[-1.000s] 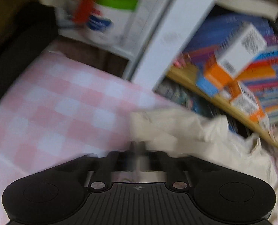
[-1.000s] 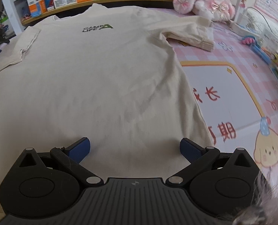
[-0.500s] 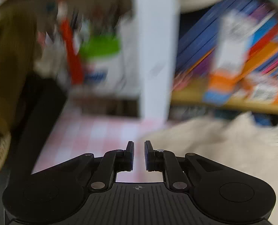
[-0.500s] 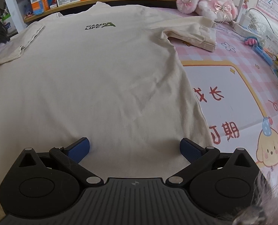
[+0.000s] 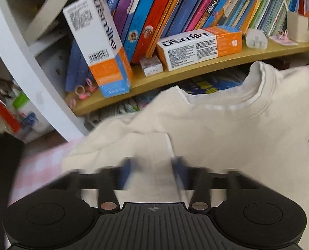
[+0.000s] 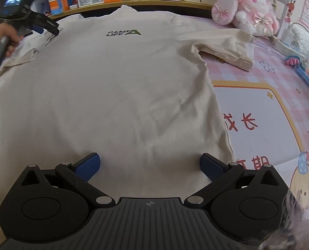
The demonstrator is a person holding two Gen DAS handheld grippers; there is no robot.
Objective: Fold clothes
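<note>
The cream shirt [image 6: 112,87] lies spread flat on the pink surface [image 6: 269,104], no fold showing. Right gripper [image 6: 150,164] fingers gape wide at the bottom of the frame; left gripper [image 6: 45,28], upper left, looks parted over a sleeve

The T-shirt [image 6: 117,87] is matt cream cloth, a soft knit with a ribbed collar [image 5: 256,95] and a flat dark print [image 6: 123,33]. The right gripper [image 6: 150,164] is matt black plastic with a ribbed housing, small shiny metal pivot pins [image 6: 102,200] and dull blue pads [image 6: 87,164]. The table cover [image 6: 258,112] looks smooth and faintly glossy, printed in pink checks. The shelf [image 5: 196,67] is smooth pale wood. The toothpaste boxes [image 5: 200,46] are glossy printed card, the books [image 5: 154,10] glossy too. The plush rabbit [image 6: 246,10] is fluffy pile.
</note>
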